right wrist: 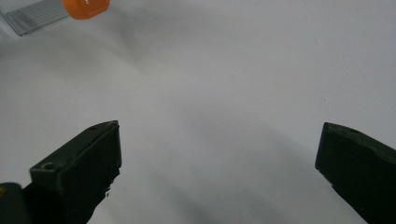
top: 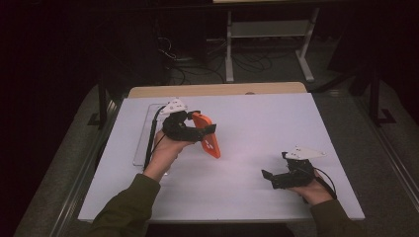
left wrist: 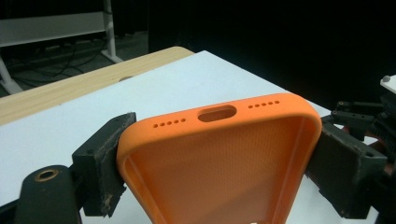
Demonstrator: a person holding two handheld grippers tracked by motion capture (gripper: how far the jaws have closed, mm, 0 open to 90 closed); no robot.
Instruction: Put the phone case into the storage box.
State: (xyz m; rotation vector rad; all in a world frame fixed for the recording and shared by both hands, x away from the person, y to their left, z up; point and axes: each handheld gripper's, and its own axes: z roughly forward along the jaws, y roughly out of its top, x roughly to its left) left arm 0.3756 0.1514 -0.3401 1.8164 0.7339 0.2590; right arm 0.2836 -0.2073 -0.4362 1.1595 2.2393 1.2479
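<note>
From above, my left gripper [top: 203, 129] holds the orange case [top: 207, 138] tilted over the white table [top: 257, 123], beside a clear tray [top: 143, 143], while my right gripper [top: 269, 177] hovers well apart. My left gripper view adds the case's [left wrist: 219, 158] port holes and both jaws pinching its sides. My right gripper view shows my jaws spread over bare table [right wrist: 224, 84], a corner of the case [right wrist: 86, 8] far off.

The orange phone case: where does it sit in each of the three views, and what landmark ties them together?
High view: the orange phone case is left of centre, clamped in the left tongs, tilted above the table.
Left gripper view: it spans the lower middle, open side up, squeezed between both jaws.
Right gripper view: one orange end shows at the top left edge.
Shared landmark: the white table top.
</note>
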